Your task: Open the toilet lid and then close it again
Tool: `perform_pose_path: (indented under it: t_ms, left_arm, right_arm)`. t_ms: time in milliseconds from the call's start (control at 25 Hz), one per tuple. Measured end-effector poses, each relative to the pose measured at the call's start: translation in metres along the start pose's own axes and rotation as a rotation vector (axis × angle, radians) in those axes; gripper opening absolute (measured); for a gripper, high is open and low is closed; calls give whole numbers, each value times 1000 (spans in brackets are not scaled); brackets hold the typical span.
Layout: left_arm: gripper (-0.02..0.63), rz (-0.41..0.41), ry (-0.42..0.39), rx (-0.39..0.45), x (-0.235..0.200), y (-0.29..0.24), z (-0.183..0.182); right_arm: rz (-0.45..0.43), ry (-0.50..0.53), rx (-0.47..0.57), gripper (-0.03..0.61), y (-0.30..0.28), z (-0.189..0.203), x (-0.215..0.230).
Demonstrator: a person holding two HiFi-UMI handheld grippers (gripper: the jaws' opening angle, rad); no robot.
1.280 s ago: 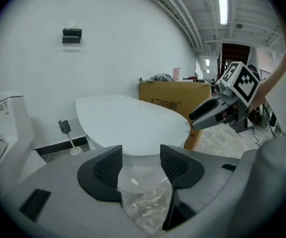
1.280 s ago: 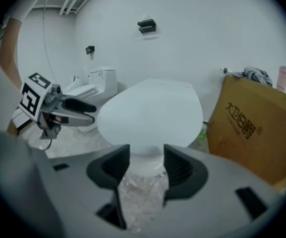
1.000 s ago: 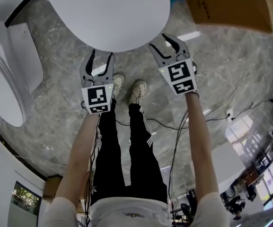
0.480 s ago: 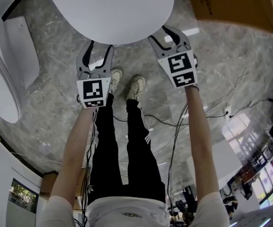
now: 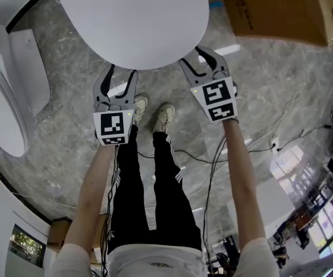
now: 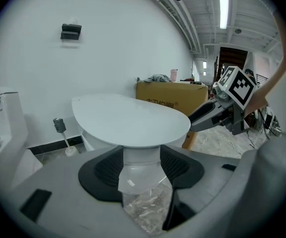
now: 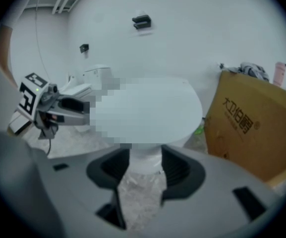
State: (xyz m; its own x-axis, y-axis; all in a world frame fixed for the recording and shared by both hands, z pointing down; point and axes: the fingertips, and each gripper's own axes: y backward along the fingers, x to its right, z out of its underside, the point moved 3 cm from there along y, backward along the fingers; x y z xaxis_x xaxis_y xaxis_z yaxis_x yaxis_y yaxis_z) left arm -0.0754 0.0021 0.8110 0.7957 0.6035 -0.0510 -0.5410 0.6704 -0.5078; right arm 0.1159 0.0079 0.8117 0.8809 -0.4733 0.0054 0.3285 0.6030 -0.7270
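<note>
The toilet lid (image 5: 131,16) lies flat and shut on the bowl, in front of me and just past my shoes (image 5: 153,112). From how it lies I cannot say whether the lift is yet to come or the lid is already back down. Nothing here shows it raised, so I judge at least the opening as not under way.

My left hand-held gripper (image 5: 122,73) sits at the lid's near rim, left of centre, with its jaws wide. Its own view shows only the white pedestal between the pads, and the rim passes above them unpinched. My right hand-held gripper (image 5: 196,59) is at the near rim on the right, also spread wide and empty, with the rim just above its jaws.

The rim overhangs the bowl all round the front, so there is a lip to hook from below. A cardboard box (image 5: 276,7) stands close on the right and a second white toilet (image 5: 10,85) on the left, both clear of the lid's upward swing. A wall stands behind, which would stop the lid. Cables (image 5: 258,146) trail over the floor (image 5: 68,131) near my feet, a trip risk if I step back.
</note>
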Motion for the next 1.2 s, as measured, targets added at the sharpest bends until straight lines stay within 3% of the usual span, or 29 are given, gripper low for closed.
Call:
perform_pose_path:
  t_ms: [480,960,1200]
  left_arm:
    - [249,23,32,-2,-5,31,-67]
    - [255,47,119,101,-25,64,-173]
    - [272,59,172,78,-38,71,-207]
  right_arm:
    - [-93,-27,72,219,52,-59,6]
    - [-154,-27,164,224,113,-163,24]
    - [-188,-35,163,224,125,-206,29]
